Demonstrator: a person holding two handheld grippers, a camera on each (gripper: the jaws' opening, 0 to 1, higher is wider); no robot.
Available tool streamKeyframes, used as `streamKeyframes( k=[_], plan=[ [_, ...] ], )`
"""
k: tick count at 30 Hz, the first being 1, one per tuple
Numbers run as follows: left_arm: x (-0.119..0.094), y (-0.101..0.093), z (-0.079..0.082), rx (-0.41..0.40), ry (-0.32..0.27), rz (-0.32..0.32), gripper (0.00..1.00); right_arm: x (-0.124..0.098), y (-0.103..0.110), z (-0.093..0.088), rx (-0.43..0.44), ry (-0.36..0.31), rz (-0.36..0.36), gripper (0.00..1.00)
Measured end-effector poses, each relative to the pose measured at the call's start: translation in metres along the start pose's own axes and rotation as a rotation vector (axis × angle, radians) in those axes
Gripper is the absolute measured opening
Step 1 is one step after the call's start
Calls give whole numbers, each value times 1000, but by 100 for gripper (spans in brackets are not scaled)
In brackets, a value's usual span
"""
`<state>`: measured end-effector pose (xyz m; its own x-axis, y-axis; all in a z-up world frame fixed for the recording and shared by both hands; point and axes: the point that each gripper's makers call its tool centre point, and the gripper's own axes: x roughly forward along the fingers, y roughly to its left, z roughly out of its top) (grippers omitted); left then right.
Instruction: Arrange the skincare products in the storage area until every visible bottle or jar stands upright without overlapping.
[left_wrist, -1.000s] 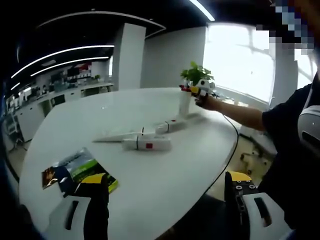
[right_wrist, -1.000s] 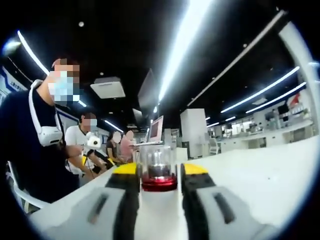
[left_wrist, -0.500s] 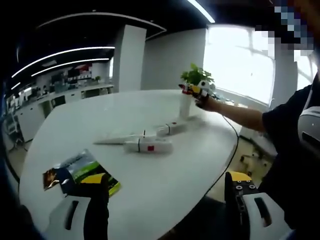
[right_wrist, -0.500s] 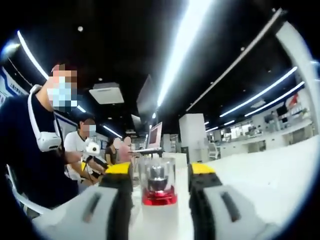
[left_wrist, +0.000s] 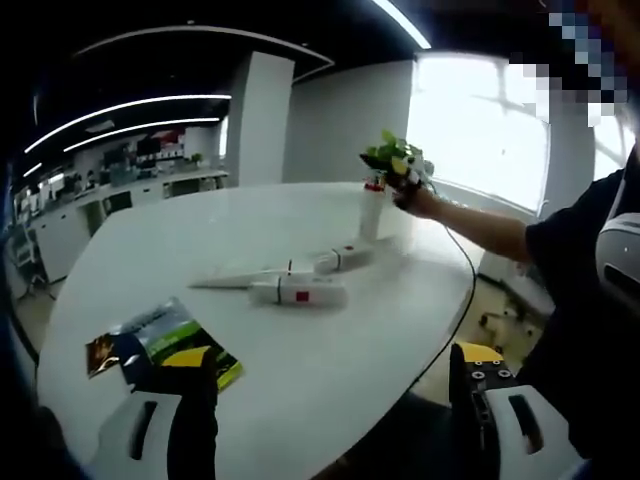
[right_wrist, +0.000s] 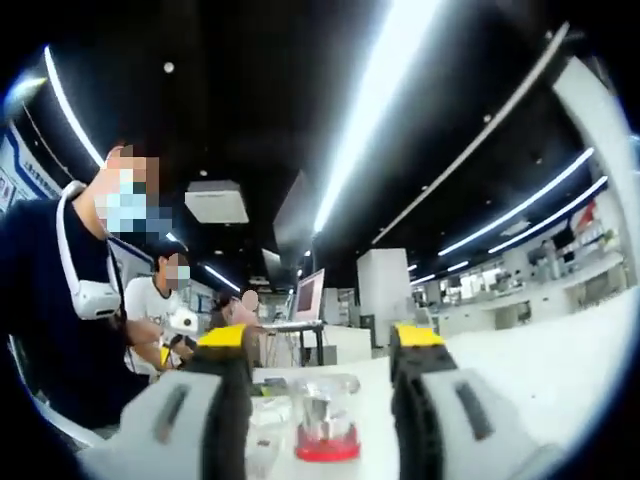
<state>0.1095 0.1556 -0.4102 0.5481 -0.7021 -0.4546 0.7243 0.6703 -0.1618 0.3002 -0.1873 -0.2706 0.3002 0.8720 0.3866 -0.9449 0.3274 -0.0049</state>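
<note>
Right tongs (right_wrist: 320, 350) first: the two yellow-tipped jaws stand wide apart at the bottom of the right gripper view, and between them, low in the centre, sits a clear-capped bottle with a red collar (right_wrist: 326, 425), upright on the white bench (right_wrist: 560, 360) and touched by neither jaw. Just to its left lies a pale, blurred item, too soft to identify. At the left of that frame, a person in a dark top (right_wrist: 55, 300) stands close; further back, another seated person in white (right_wrist: 160, 320).

Over to the left gripper view: the left tongs (left_wrist: 335, 400) are spread wide at the bottom edge, nothing between them. A colourful booklet (left_wrist: 160, 340) lies on the bench (left_wrist: 150, 240) just above the left jaw. Mid-frame, two white tubes with red marks (left_wrist: 297, 291) lie flat, one nearer, one angled behind it. Upper right of centre, an outstretched arm holds the other tongs above a tall white bottle (left_wrist: 370, 215) standing upright, with green leaves (left_wrist: 385, 150) right beside it.
</note>
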Motion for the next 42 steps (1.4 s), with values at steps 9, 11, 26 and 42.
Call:
streamKeyframes(
  k=[9, 11, 26, 42],
  plan=[
    [-6, 0, 1, -1, -18, -5, 99, 3, 3, 18, -12, -13, -9, 61],
    [-7, -1, 1, -2, -22, -7, 99, 7, 9, 23, -19, -18, -7, 61],
    [-14, -2, -4, -15, -59, -35, 99, 25, 30, 39, -63, 20, -13, 66],
    [-16, -1, 3, -11, -91, -82, 99, 60, 82, 60, -103, 75, 24, 75]
  ],
)
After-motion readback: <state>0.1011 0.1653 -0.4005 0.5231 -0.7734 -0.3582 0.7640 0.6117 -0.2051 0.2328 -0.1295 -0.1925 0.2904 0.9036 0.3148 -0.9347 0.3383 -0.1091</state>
